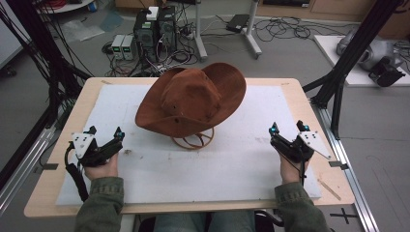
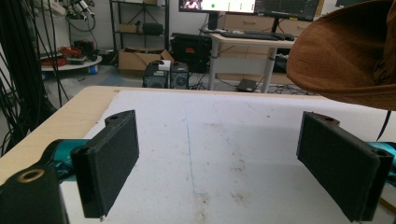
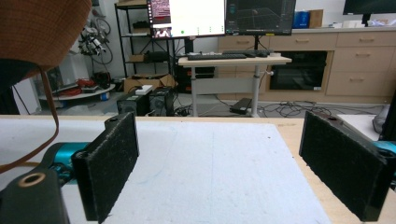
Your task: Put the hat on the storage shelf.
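Centrally, suede-like brown wide-brimmed hat [image 1: 192,99] on ring-shaped stand [image 1: 193,141]

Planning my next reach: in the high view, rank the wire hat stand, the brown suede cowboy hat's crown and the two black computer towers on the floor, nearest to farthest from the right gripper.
From the right gripper:
1. Wire hat stand, table centre, under the hat.
2. Brown suede cowboy hat's crown, above and behind the stand.
3. Two black computer towers, on the floor past the table's far edge.
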`<state>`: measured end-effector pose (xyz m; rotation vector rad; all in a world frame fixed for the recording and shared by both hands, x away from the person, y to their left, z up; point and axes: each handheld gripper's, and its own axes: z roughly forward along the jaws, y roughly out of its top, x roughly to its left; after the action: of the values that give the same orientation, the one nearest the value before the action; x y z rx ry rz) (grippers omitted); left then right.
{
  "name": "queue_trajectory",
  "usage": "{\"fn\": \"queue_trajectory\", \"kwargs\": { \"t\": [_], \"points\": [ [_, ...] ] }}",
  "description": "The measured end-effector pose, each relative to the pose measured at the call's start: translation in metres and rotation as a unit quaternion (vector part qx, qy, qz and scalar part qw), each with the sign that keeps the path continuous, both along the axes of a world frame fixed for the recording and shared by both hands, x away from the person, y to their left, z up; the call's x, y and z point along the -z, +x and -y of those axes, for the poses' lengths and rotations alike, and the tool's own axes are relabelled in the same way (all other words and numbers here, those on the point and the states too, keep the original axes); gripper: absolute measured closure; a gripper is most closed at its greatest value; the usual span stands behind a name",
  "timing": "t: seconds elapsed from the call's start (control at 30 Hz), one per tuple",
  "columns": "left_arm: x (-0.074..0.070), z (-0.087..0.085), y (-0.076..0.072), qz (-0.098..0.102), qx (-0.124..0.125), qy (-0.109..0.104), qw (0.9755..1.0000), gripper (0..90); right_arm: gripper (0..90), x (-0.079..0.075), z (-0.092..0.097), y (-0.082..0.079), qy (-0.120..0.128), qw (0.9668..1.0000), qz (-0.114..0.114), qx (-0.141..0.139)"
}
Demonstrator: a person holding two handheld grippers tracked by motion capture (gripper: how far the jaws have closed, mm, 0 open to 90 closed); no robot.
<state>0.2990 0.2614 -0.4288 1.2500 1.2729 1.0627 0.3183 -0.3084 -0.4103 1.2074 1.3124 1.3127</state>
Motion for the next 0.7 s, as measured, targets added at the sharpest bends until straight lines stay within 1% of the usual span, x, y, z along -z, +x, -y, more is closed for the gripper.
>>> {"fn": "queue_trajectory", "kwargs": {
  "t": [0.03, 0.13, 0.2, 0.23, 0.33, 0.7],
  "points": [
    [0.0001, -0.0002, -0.0002, 0.000, 0.000, -0.001, 1.0000, 13.3, 11.7, 0.0007, -0.0002, 0.0000, 0.002, 1.0000, -0.004, 0.000],
    [0.0003, -0.0007, -0.0004, -0.001, 0.001, -0.002, 1.0000, 13.3, 11.6, 0.0012, -0.0002, 0.0000, -0.008, 1.0000, 0.002, -0.001],
    [0.0003, -0.0007, -0.0008, -0.002, -0.001, -0.002, 1.0000, 13.3, 11.7, 0.0012, -0.0015, -0.0004, -0.004, 1.0000, 0.002, -0.002],
    [0.0004, -0.0008, -0.0008, 0.000, -0.001, -0.002, 1.0000, 13.3, 11.6, 0.0015, -0.0015, -0.0001, -0.009, 1.0000, 0.002, -0.003],
    [0.0003, -0.0008, -0.0009, -0.001, 0.000, -0.001, 1.0000, 13.2, 11.6, 0.0016, -0.0026, -0.0006, -0.006, 1.0000, 0.000, -0.004],
    [0.0007, -0.0009, -0.0002, -0.002, 0.001, -0.002, 1.0000, 13.3, 11.6, 0.0014, -0.0030, -0.0009, -0.007, 1.0000, 0.003, -0.004]
  ]
}}
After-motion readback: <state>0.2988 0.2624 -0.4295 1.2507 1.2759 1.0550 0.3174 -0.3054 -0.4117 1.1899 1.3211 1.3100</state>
